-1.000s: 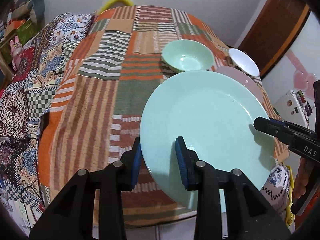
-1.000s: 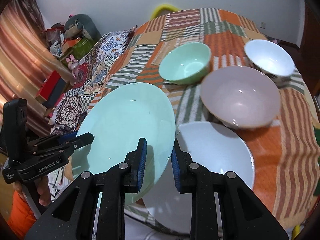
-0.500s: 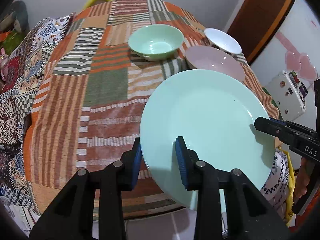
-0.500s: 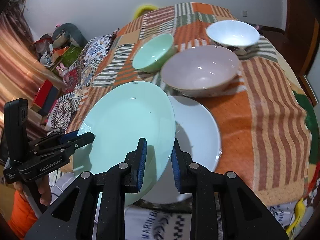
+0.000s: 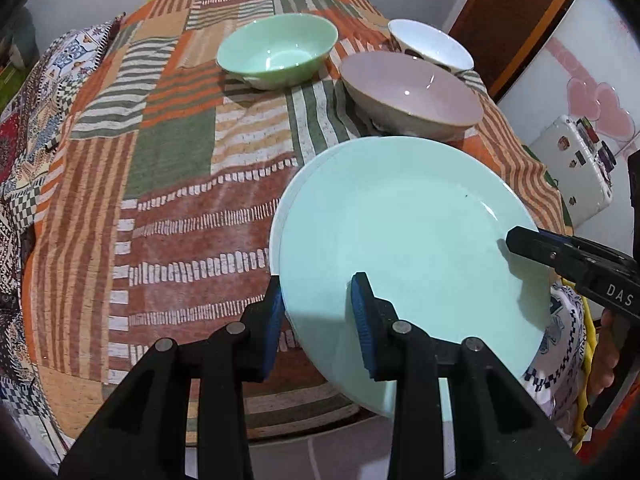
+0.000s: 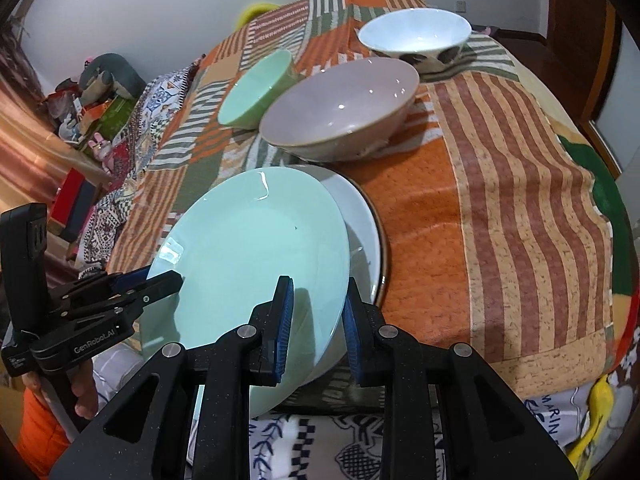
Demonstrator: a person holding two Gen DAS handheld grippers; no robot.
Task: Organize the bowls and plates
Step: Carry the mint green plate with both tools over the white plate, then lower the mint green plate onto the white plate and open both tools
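Where patchwork cloth (image 5: 168, 208) spreads, two plates (image 5: 400, 232), three bowls (image 5: 412, 92); two tongs (image 5: 318, 316)

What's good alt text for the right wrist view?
Both grippers hold a mint green plate by its rim, tilted over a white plate on a patchwork tablecloth. Beyond sit a pink bowl, a green bowl and a white bowl.

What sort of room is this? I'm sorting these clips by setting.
Probably a lived-in room at home, not a kitchen: the dishes sit on a patchwork cloth, with bedding-like patterned fabric beside it, soft toys near the wall and a wooden door.
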